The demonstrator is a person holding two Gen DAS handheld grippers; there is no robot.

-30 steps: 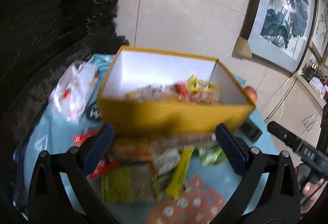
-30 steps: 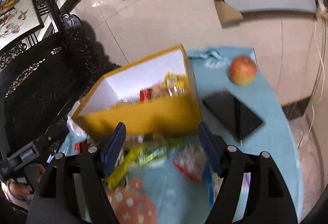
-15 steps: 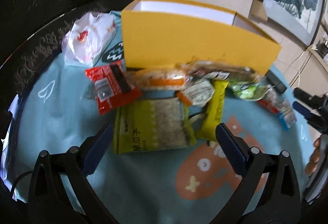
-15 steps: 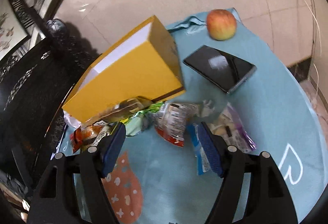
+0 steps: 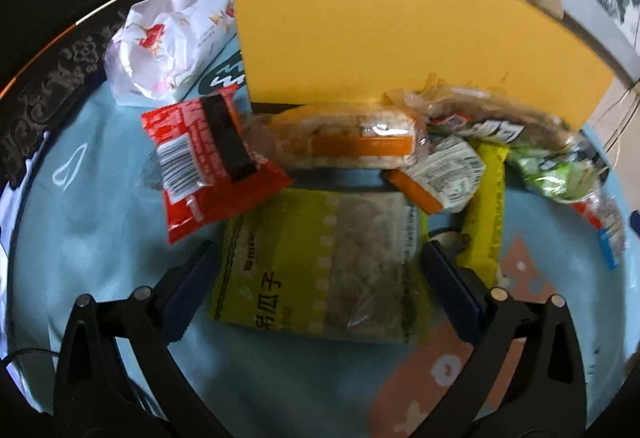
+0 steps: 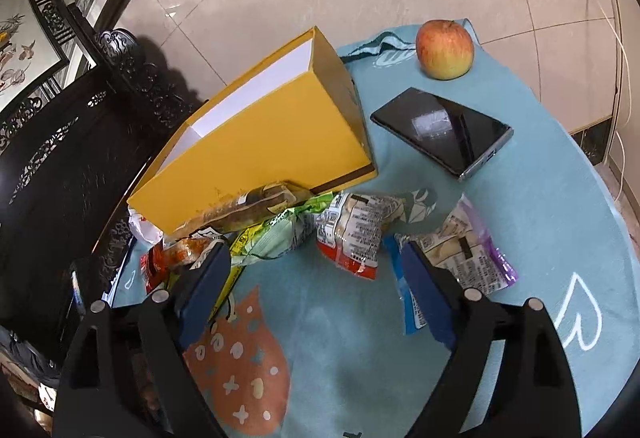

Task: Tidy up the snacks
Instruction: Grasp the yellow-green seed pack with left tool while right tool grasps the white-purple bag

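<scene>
L gripper (image 5: pixel 318 280) is spread wide, pads either side of the green seed pkt (image 5: pixel 320 270) but not pressing it. R gripper (image 6: pixel 316 290) has just been opening, nothing between its pads, above bare blue cloth (image 6: pixel 500 358). Yellow box (image 6: pixel 260 141) stands at far left; snack pkts lie along its near side: red pkt (image 5: pixel 204 161), orange pkt (image 5: pixel 348 141), purple pkt (image 6: pixel 472 254). Apple (image 6: pixel 445 49) and phone (image 6: pixel 442 131) lie far right.

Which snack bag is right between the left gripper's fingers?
The big yellow-green seed bag. It lies flat between the open left gripper, closer than the red packet and the orange-striped cracker pack behind it.
</scene>
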